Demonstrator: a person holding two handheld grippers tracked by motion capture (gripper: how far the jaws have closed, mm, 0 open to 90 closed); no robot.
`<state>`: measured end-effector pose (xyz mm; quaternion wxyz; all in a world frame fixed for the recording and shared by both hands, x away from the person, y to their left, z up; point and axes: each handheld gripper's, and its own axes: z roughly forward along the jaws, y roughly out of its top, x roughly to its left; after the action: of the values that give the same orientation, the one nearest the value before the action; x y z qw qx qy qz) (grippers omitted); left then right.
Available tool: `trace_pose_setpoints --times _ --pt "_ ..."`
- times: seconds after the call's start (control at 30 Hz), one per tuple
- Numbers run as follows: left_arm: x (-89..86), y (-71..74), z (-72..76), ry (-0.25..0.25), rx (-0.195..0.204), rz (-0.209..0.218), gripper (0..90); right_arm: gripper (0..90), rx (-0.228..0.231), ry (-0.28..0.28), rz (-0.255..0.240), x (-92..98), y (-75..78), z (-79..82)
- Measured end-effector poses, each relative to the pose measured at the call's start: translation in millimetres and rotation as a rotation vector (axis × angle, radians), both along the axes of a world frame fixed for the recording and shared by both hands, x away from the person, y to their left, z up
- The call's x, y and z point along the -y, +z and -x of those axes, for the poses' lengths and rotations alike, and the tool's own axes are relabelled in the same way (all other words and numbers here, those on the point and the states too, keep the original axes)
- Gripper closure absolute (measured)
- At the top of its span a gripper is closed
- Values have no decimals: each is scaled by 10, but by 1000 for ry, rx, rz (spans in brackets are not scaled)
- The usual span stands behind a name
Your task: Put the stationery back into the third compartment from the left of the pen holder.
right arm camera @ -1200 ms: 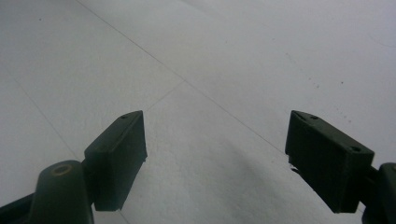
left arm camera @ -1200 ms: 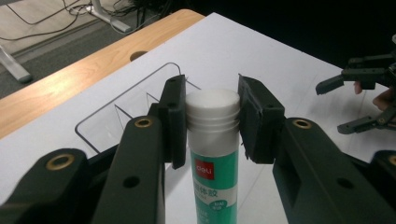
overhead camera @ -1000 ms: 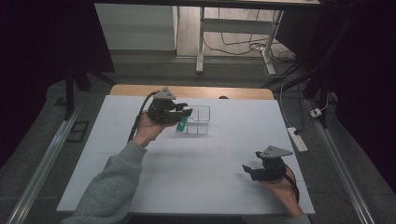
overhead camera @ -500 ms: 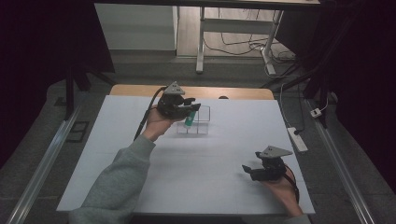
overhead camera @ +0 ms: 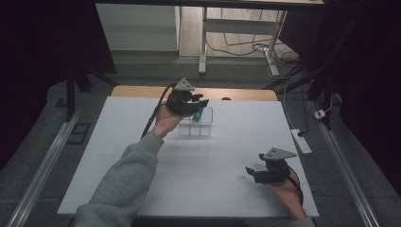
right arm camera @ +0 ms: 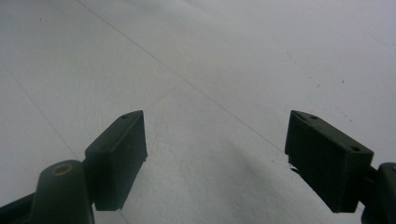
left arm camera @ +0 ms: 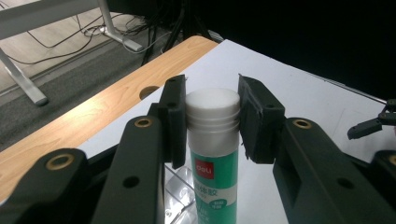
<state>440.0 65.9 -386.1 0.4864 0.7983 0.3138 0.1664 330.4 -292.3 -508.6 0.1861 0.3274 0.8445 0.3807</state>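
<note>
A green glue stick (left arm camera: 214, 163) with a white cap stands upright between my left gripper's (left arm camera: 212, 100) jaws, which are shut on the cap. In the high view the left gripper (overhead camera: 196, 105) holds the glue stick (overhead camera: 200, 113) over a clear plastic organiser (overhead camera: 196, 127) at the far middle of the white table (overhead camera: 213, 156). A corner of the clear organiser (left arm camera: 180, 196) shows below the stick. My right gripper (overhead camera: 253, 171) rests near the front right of the table, open, with nothing between its jaws (right arm camera: 219, 158).
A strip of wooden desk (overhead camera: 142, 91) runs along the table's far edge. A white power strip (overhead camera: 301, 141) lies on the floor to the right. Metal rails flank the table, and desk legs and cables stand beyond it.
My left gripper has moved a little farther away and to the right with the glue stick, now above the organiser. The right gripper has stayed where it was.
</note>
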Motion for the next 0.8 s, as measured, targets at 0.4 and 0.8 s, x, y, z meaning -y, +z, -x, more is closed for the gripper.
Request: trace_pose_setpoints --times 0.4,0.8 --pt "139 -16 -101 6 26 0 640 199 -1 3 -2 3 -1 -4" --pt "336 -82 -281 8 17 -9 639 200 -6 2 1 5 -4 -6"
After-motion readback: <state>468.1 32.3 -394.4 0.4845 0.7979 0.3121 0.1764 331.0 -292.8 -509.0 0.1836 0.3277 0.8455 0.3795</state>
